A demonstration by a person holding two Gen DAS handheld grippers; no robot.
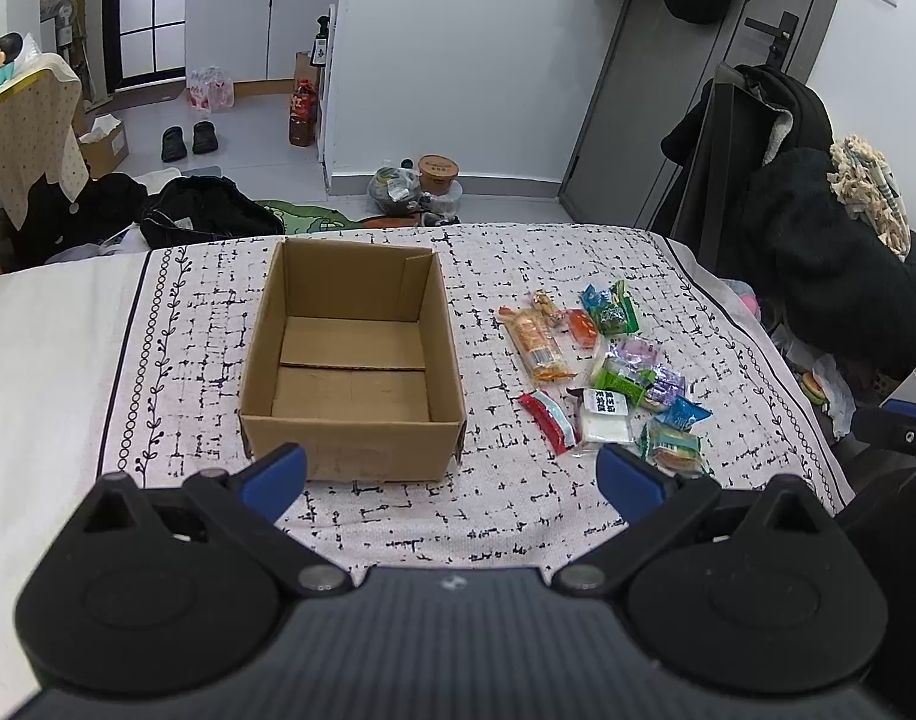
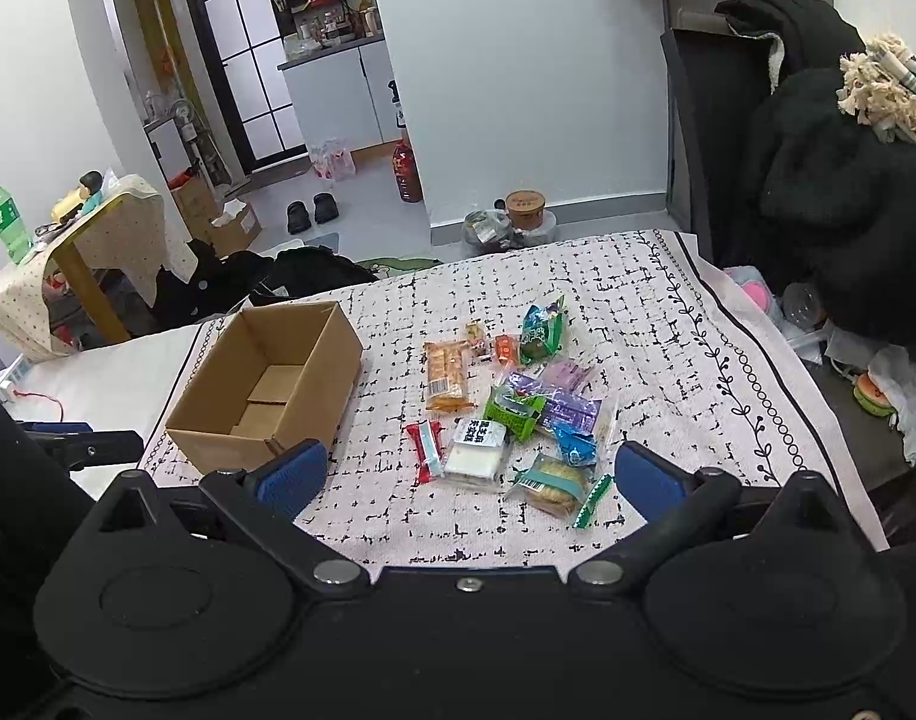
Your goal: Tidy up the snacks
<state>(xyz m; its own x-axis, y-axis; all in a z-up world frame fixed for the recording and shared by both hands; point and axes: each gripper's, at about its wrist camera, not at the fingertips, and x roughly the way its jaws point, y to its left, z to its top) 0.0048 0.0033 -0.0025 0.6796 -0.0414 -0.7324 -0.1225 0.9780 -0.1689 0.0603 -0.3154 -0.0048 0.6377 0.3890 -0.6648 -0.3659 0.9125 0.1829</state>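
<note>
Box [image 1: 350,360]: on the cloth [image 1: 505,516], left part, open top, nothing inside.
Snack packs [image 1: 607,372]: loose cluster on cloth, right of box, apart from it.
Long cracker pack [image 1: 532,343]: cluster's left edge, nearest box.
Flat pack [image 1: 604,415]: near edge of cluster, w/ stick pack [image 1: 547,420] just left of it.
Floor clutter [image 1: 410,186]: behind the cloth's far edge, by wall.

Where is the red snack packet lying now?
In both views the red snack packet lies on the patterned cloth, between the cardboard box on its left and the white packet on its right.
</note>
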